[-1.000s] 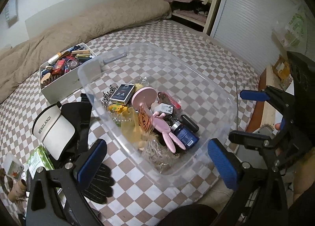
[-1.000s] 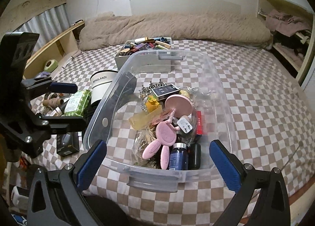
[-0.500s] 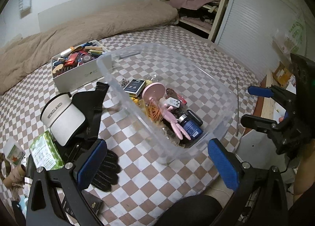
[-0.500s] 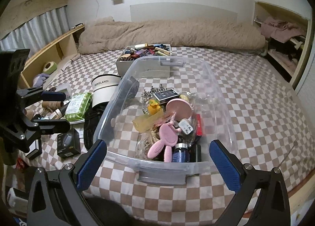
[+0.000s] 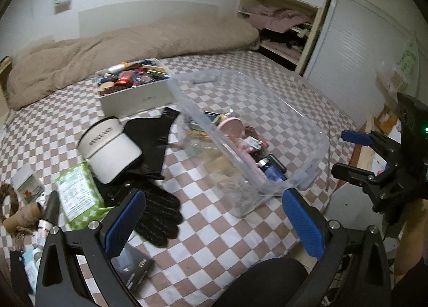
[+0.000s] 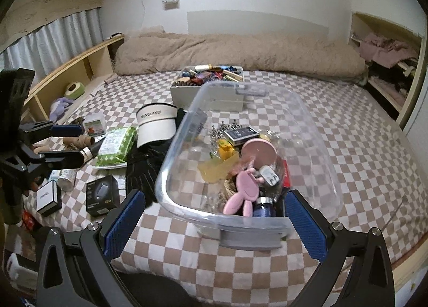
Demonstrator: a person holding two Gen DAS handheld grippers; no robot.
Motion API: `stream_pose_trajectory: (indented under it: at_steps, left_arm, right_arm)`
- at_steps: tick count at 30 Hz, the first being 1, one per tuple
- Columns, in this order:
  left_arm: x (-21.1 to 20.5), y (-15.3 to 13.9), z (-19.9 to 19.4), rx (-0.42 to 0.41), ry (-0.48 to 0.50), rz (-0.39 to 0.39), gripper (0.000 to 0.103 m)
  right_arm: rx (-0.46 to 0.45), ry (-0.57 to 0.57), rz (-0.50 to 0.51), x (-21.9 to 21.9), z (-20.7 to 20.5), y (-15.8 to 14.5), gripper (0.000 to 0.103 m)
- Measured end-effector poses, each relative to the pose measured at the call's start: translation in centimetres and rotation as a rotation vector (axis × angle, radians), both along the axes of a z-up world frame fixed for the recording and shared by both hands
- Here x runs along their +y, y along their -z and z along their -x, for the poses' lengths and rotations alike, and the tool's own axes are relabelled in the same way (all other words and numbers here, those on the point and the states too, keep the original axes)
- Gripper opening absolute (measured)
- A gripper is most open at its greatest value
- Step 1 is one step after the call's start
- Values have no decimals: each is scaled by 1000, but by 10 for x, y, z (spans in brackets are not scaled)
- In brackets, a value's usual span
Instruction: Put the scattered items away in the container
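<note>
A clear plastic container [image 6: 184,206] sits on the checkered bed, holding a pink brush [image 6: 240,192], a pink round mirror [image 6: 258,153] and other small things. To its left lie a white visor cap [image 5: 109,146], a green wipes packet [image 5: 77,194], a black glove [image 5: 157,216], a black box [image 6: 101,194] and a white box [image 6: 48,198]. My left gripper [image 5: 214,221] is open above the bed just right of the glove. My right gripper [image 6: 214,221] is open at the container's near end, holding nothing.
A white open box [image 5: 133,93] full of small items stands behind the container. A beige duvet [image 6: 240,53] lies along the far side of the bed. A wooden shelf [image 6: 75,74] runs along the left, and a wardrobe [image 5: 355,74] stands to the right.
The left gripper has swung left and back, so the container now sits to its right and the scattered items come to the middle. The right gripper has drawn back slightly. Both stay open.
</note>
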State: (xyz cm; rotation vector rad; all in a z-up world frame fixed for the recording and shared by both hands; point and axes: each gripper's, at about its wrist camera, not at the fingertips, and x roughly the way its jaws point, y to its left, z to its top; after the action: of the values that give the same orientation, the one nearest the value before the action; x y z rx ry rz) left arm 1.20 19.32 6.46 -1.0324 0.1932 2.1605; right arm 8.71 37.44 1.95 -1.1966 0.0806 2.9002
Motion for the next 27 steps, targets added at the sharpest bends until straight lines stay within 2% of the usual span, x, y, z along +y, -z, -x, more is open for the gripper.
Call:
stream_pose_trajectory:
  at_steps: [8, 14, 18, 24, 27]
  left_arm:
    - [-59, -2, -3, 82, -142, -28, 103]
    - [-110, 7, -7, 78, -254, -69, 103]
    - [-141, 12, -10, 99, -326, -67, 103]
    - [-181, 16, -12, 132, -398, -52, 103]
    - [-199, 17, -9, 119, -409, -57, 103]
  right_arm:
    - [77, -40, -2, -40, -1, -6, 103]
    - [126, -88, -4, -77, 4, -6, 103]
    - [143, -128, -3, -103, 11, -1, 103]
    - [166, -184, 16, -139, 19, 3, 103]
    - [183, -198, 30, -154, 22, 2, 103]
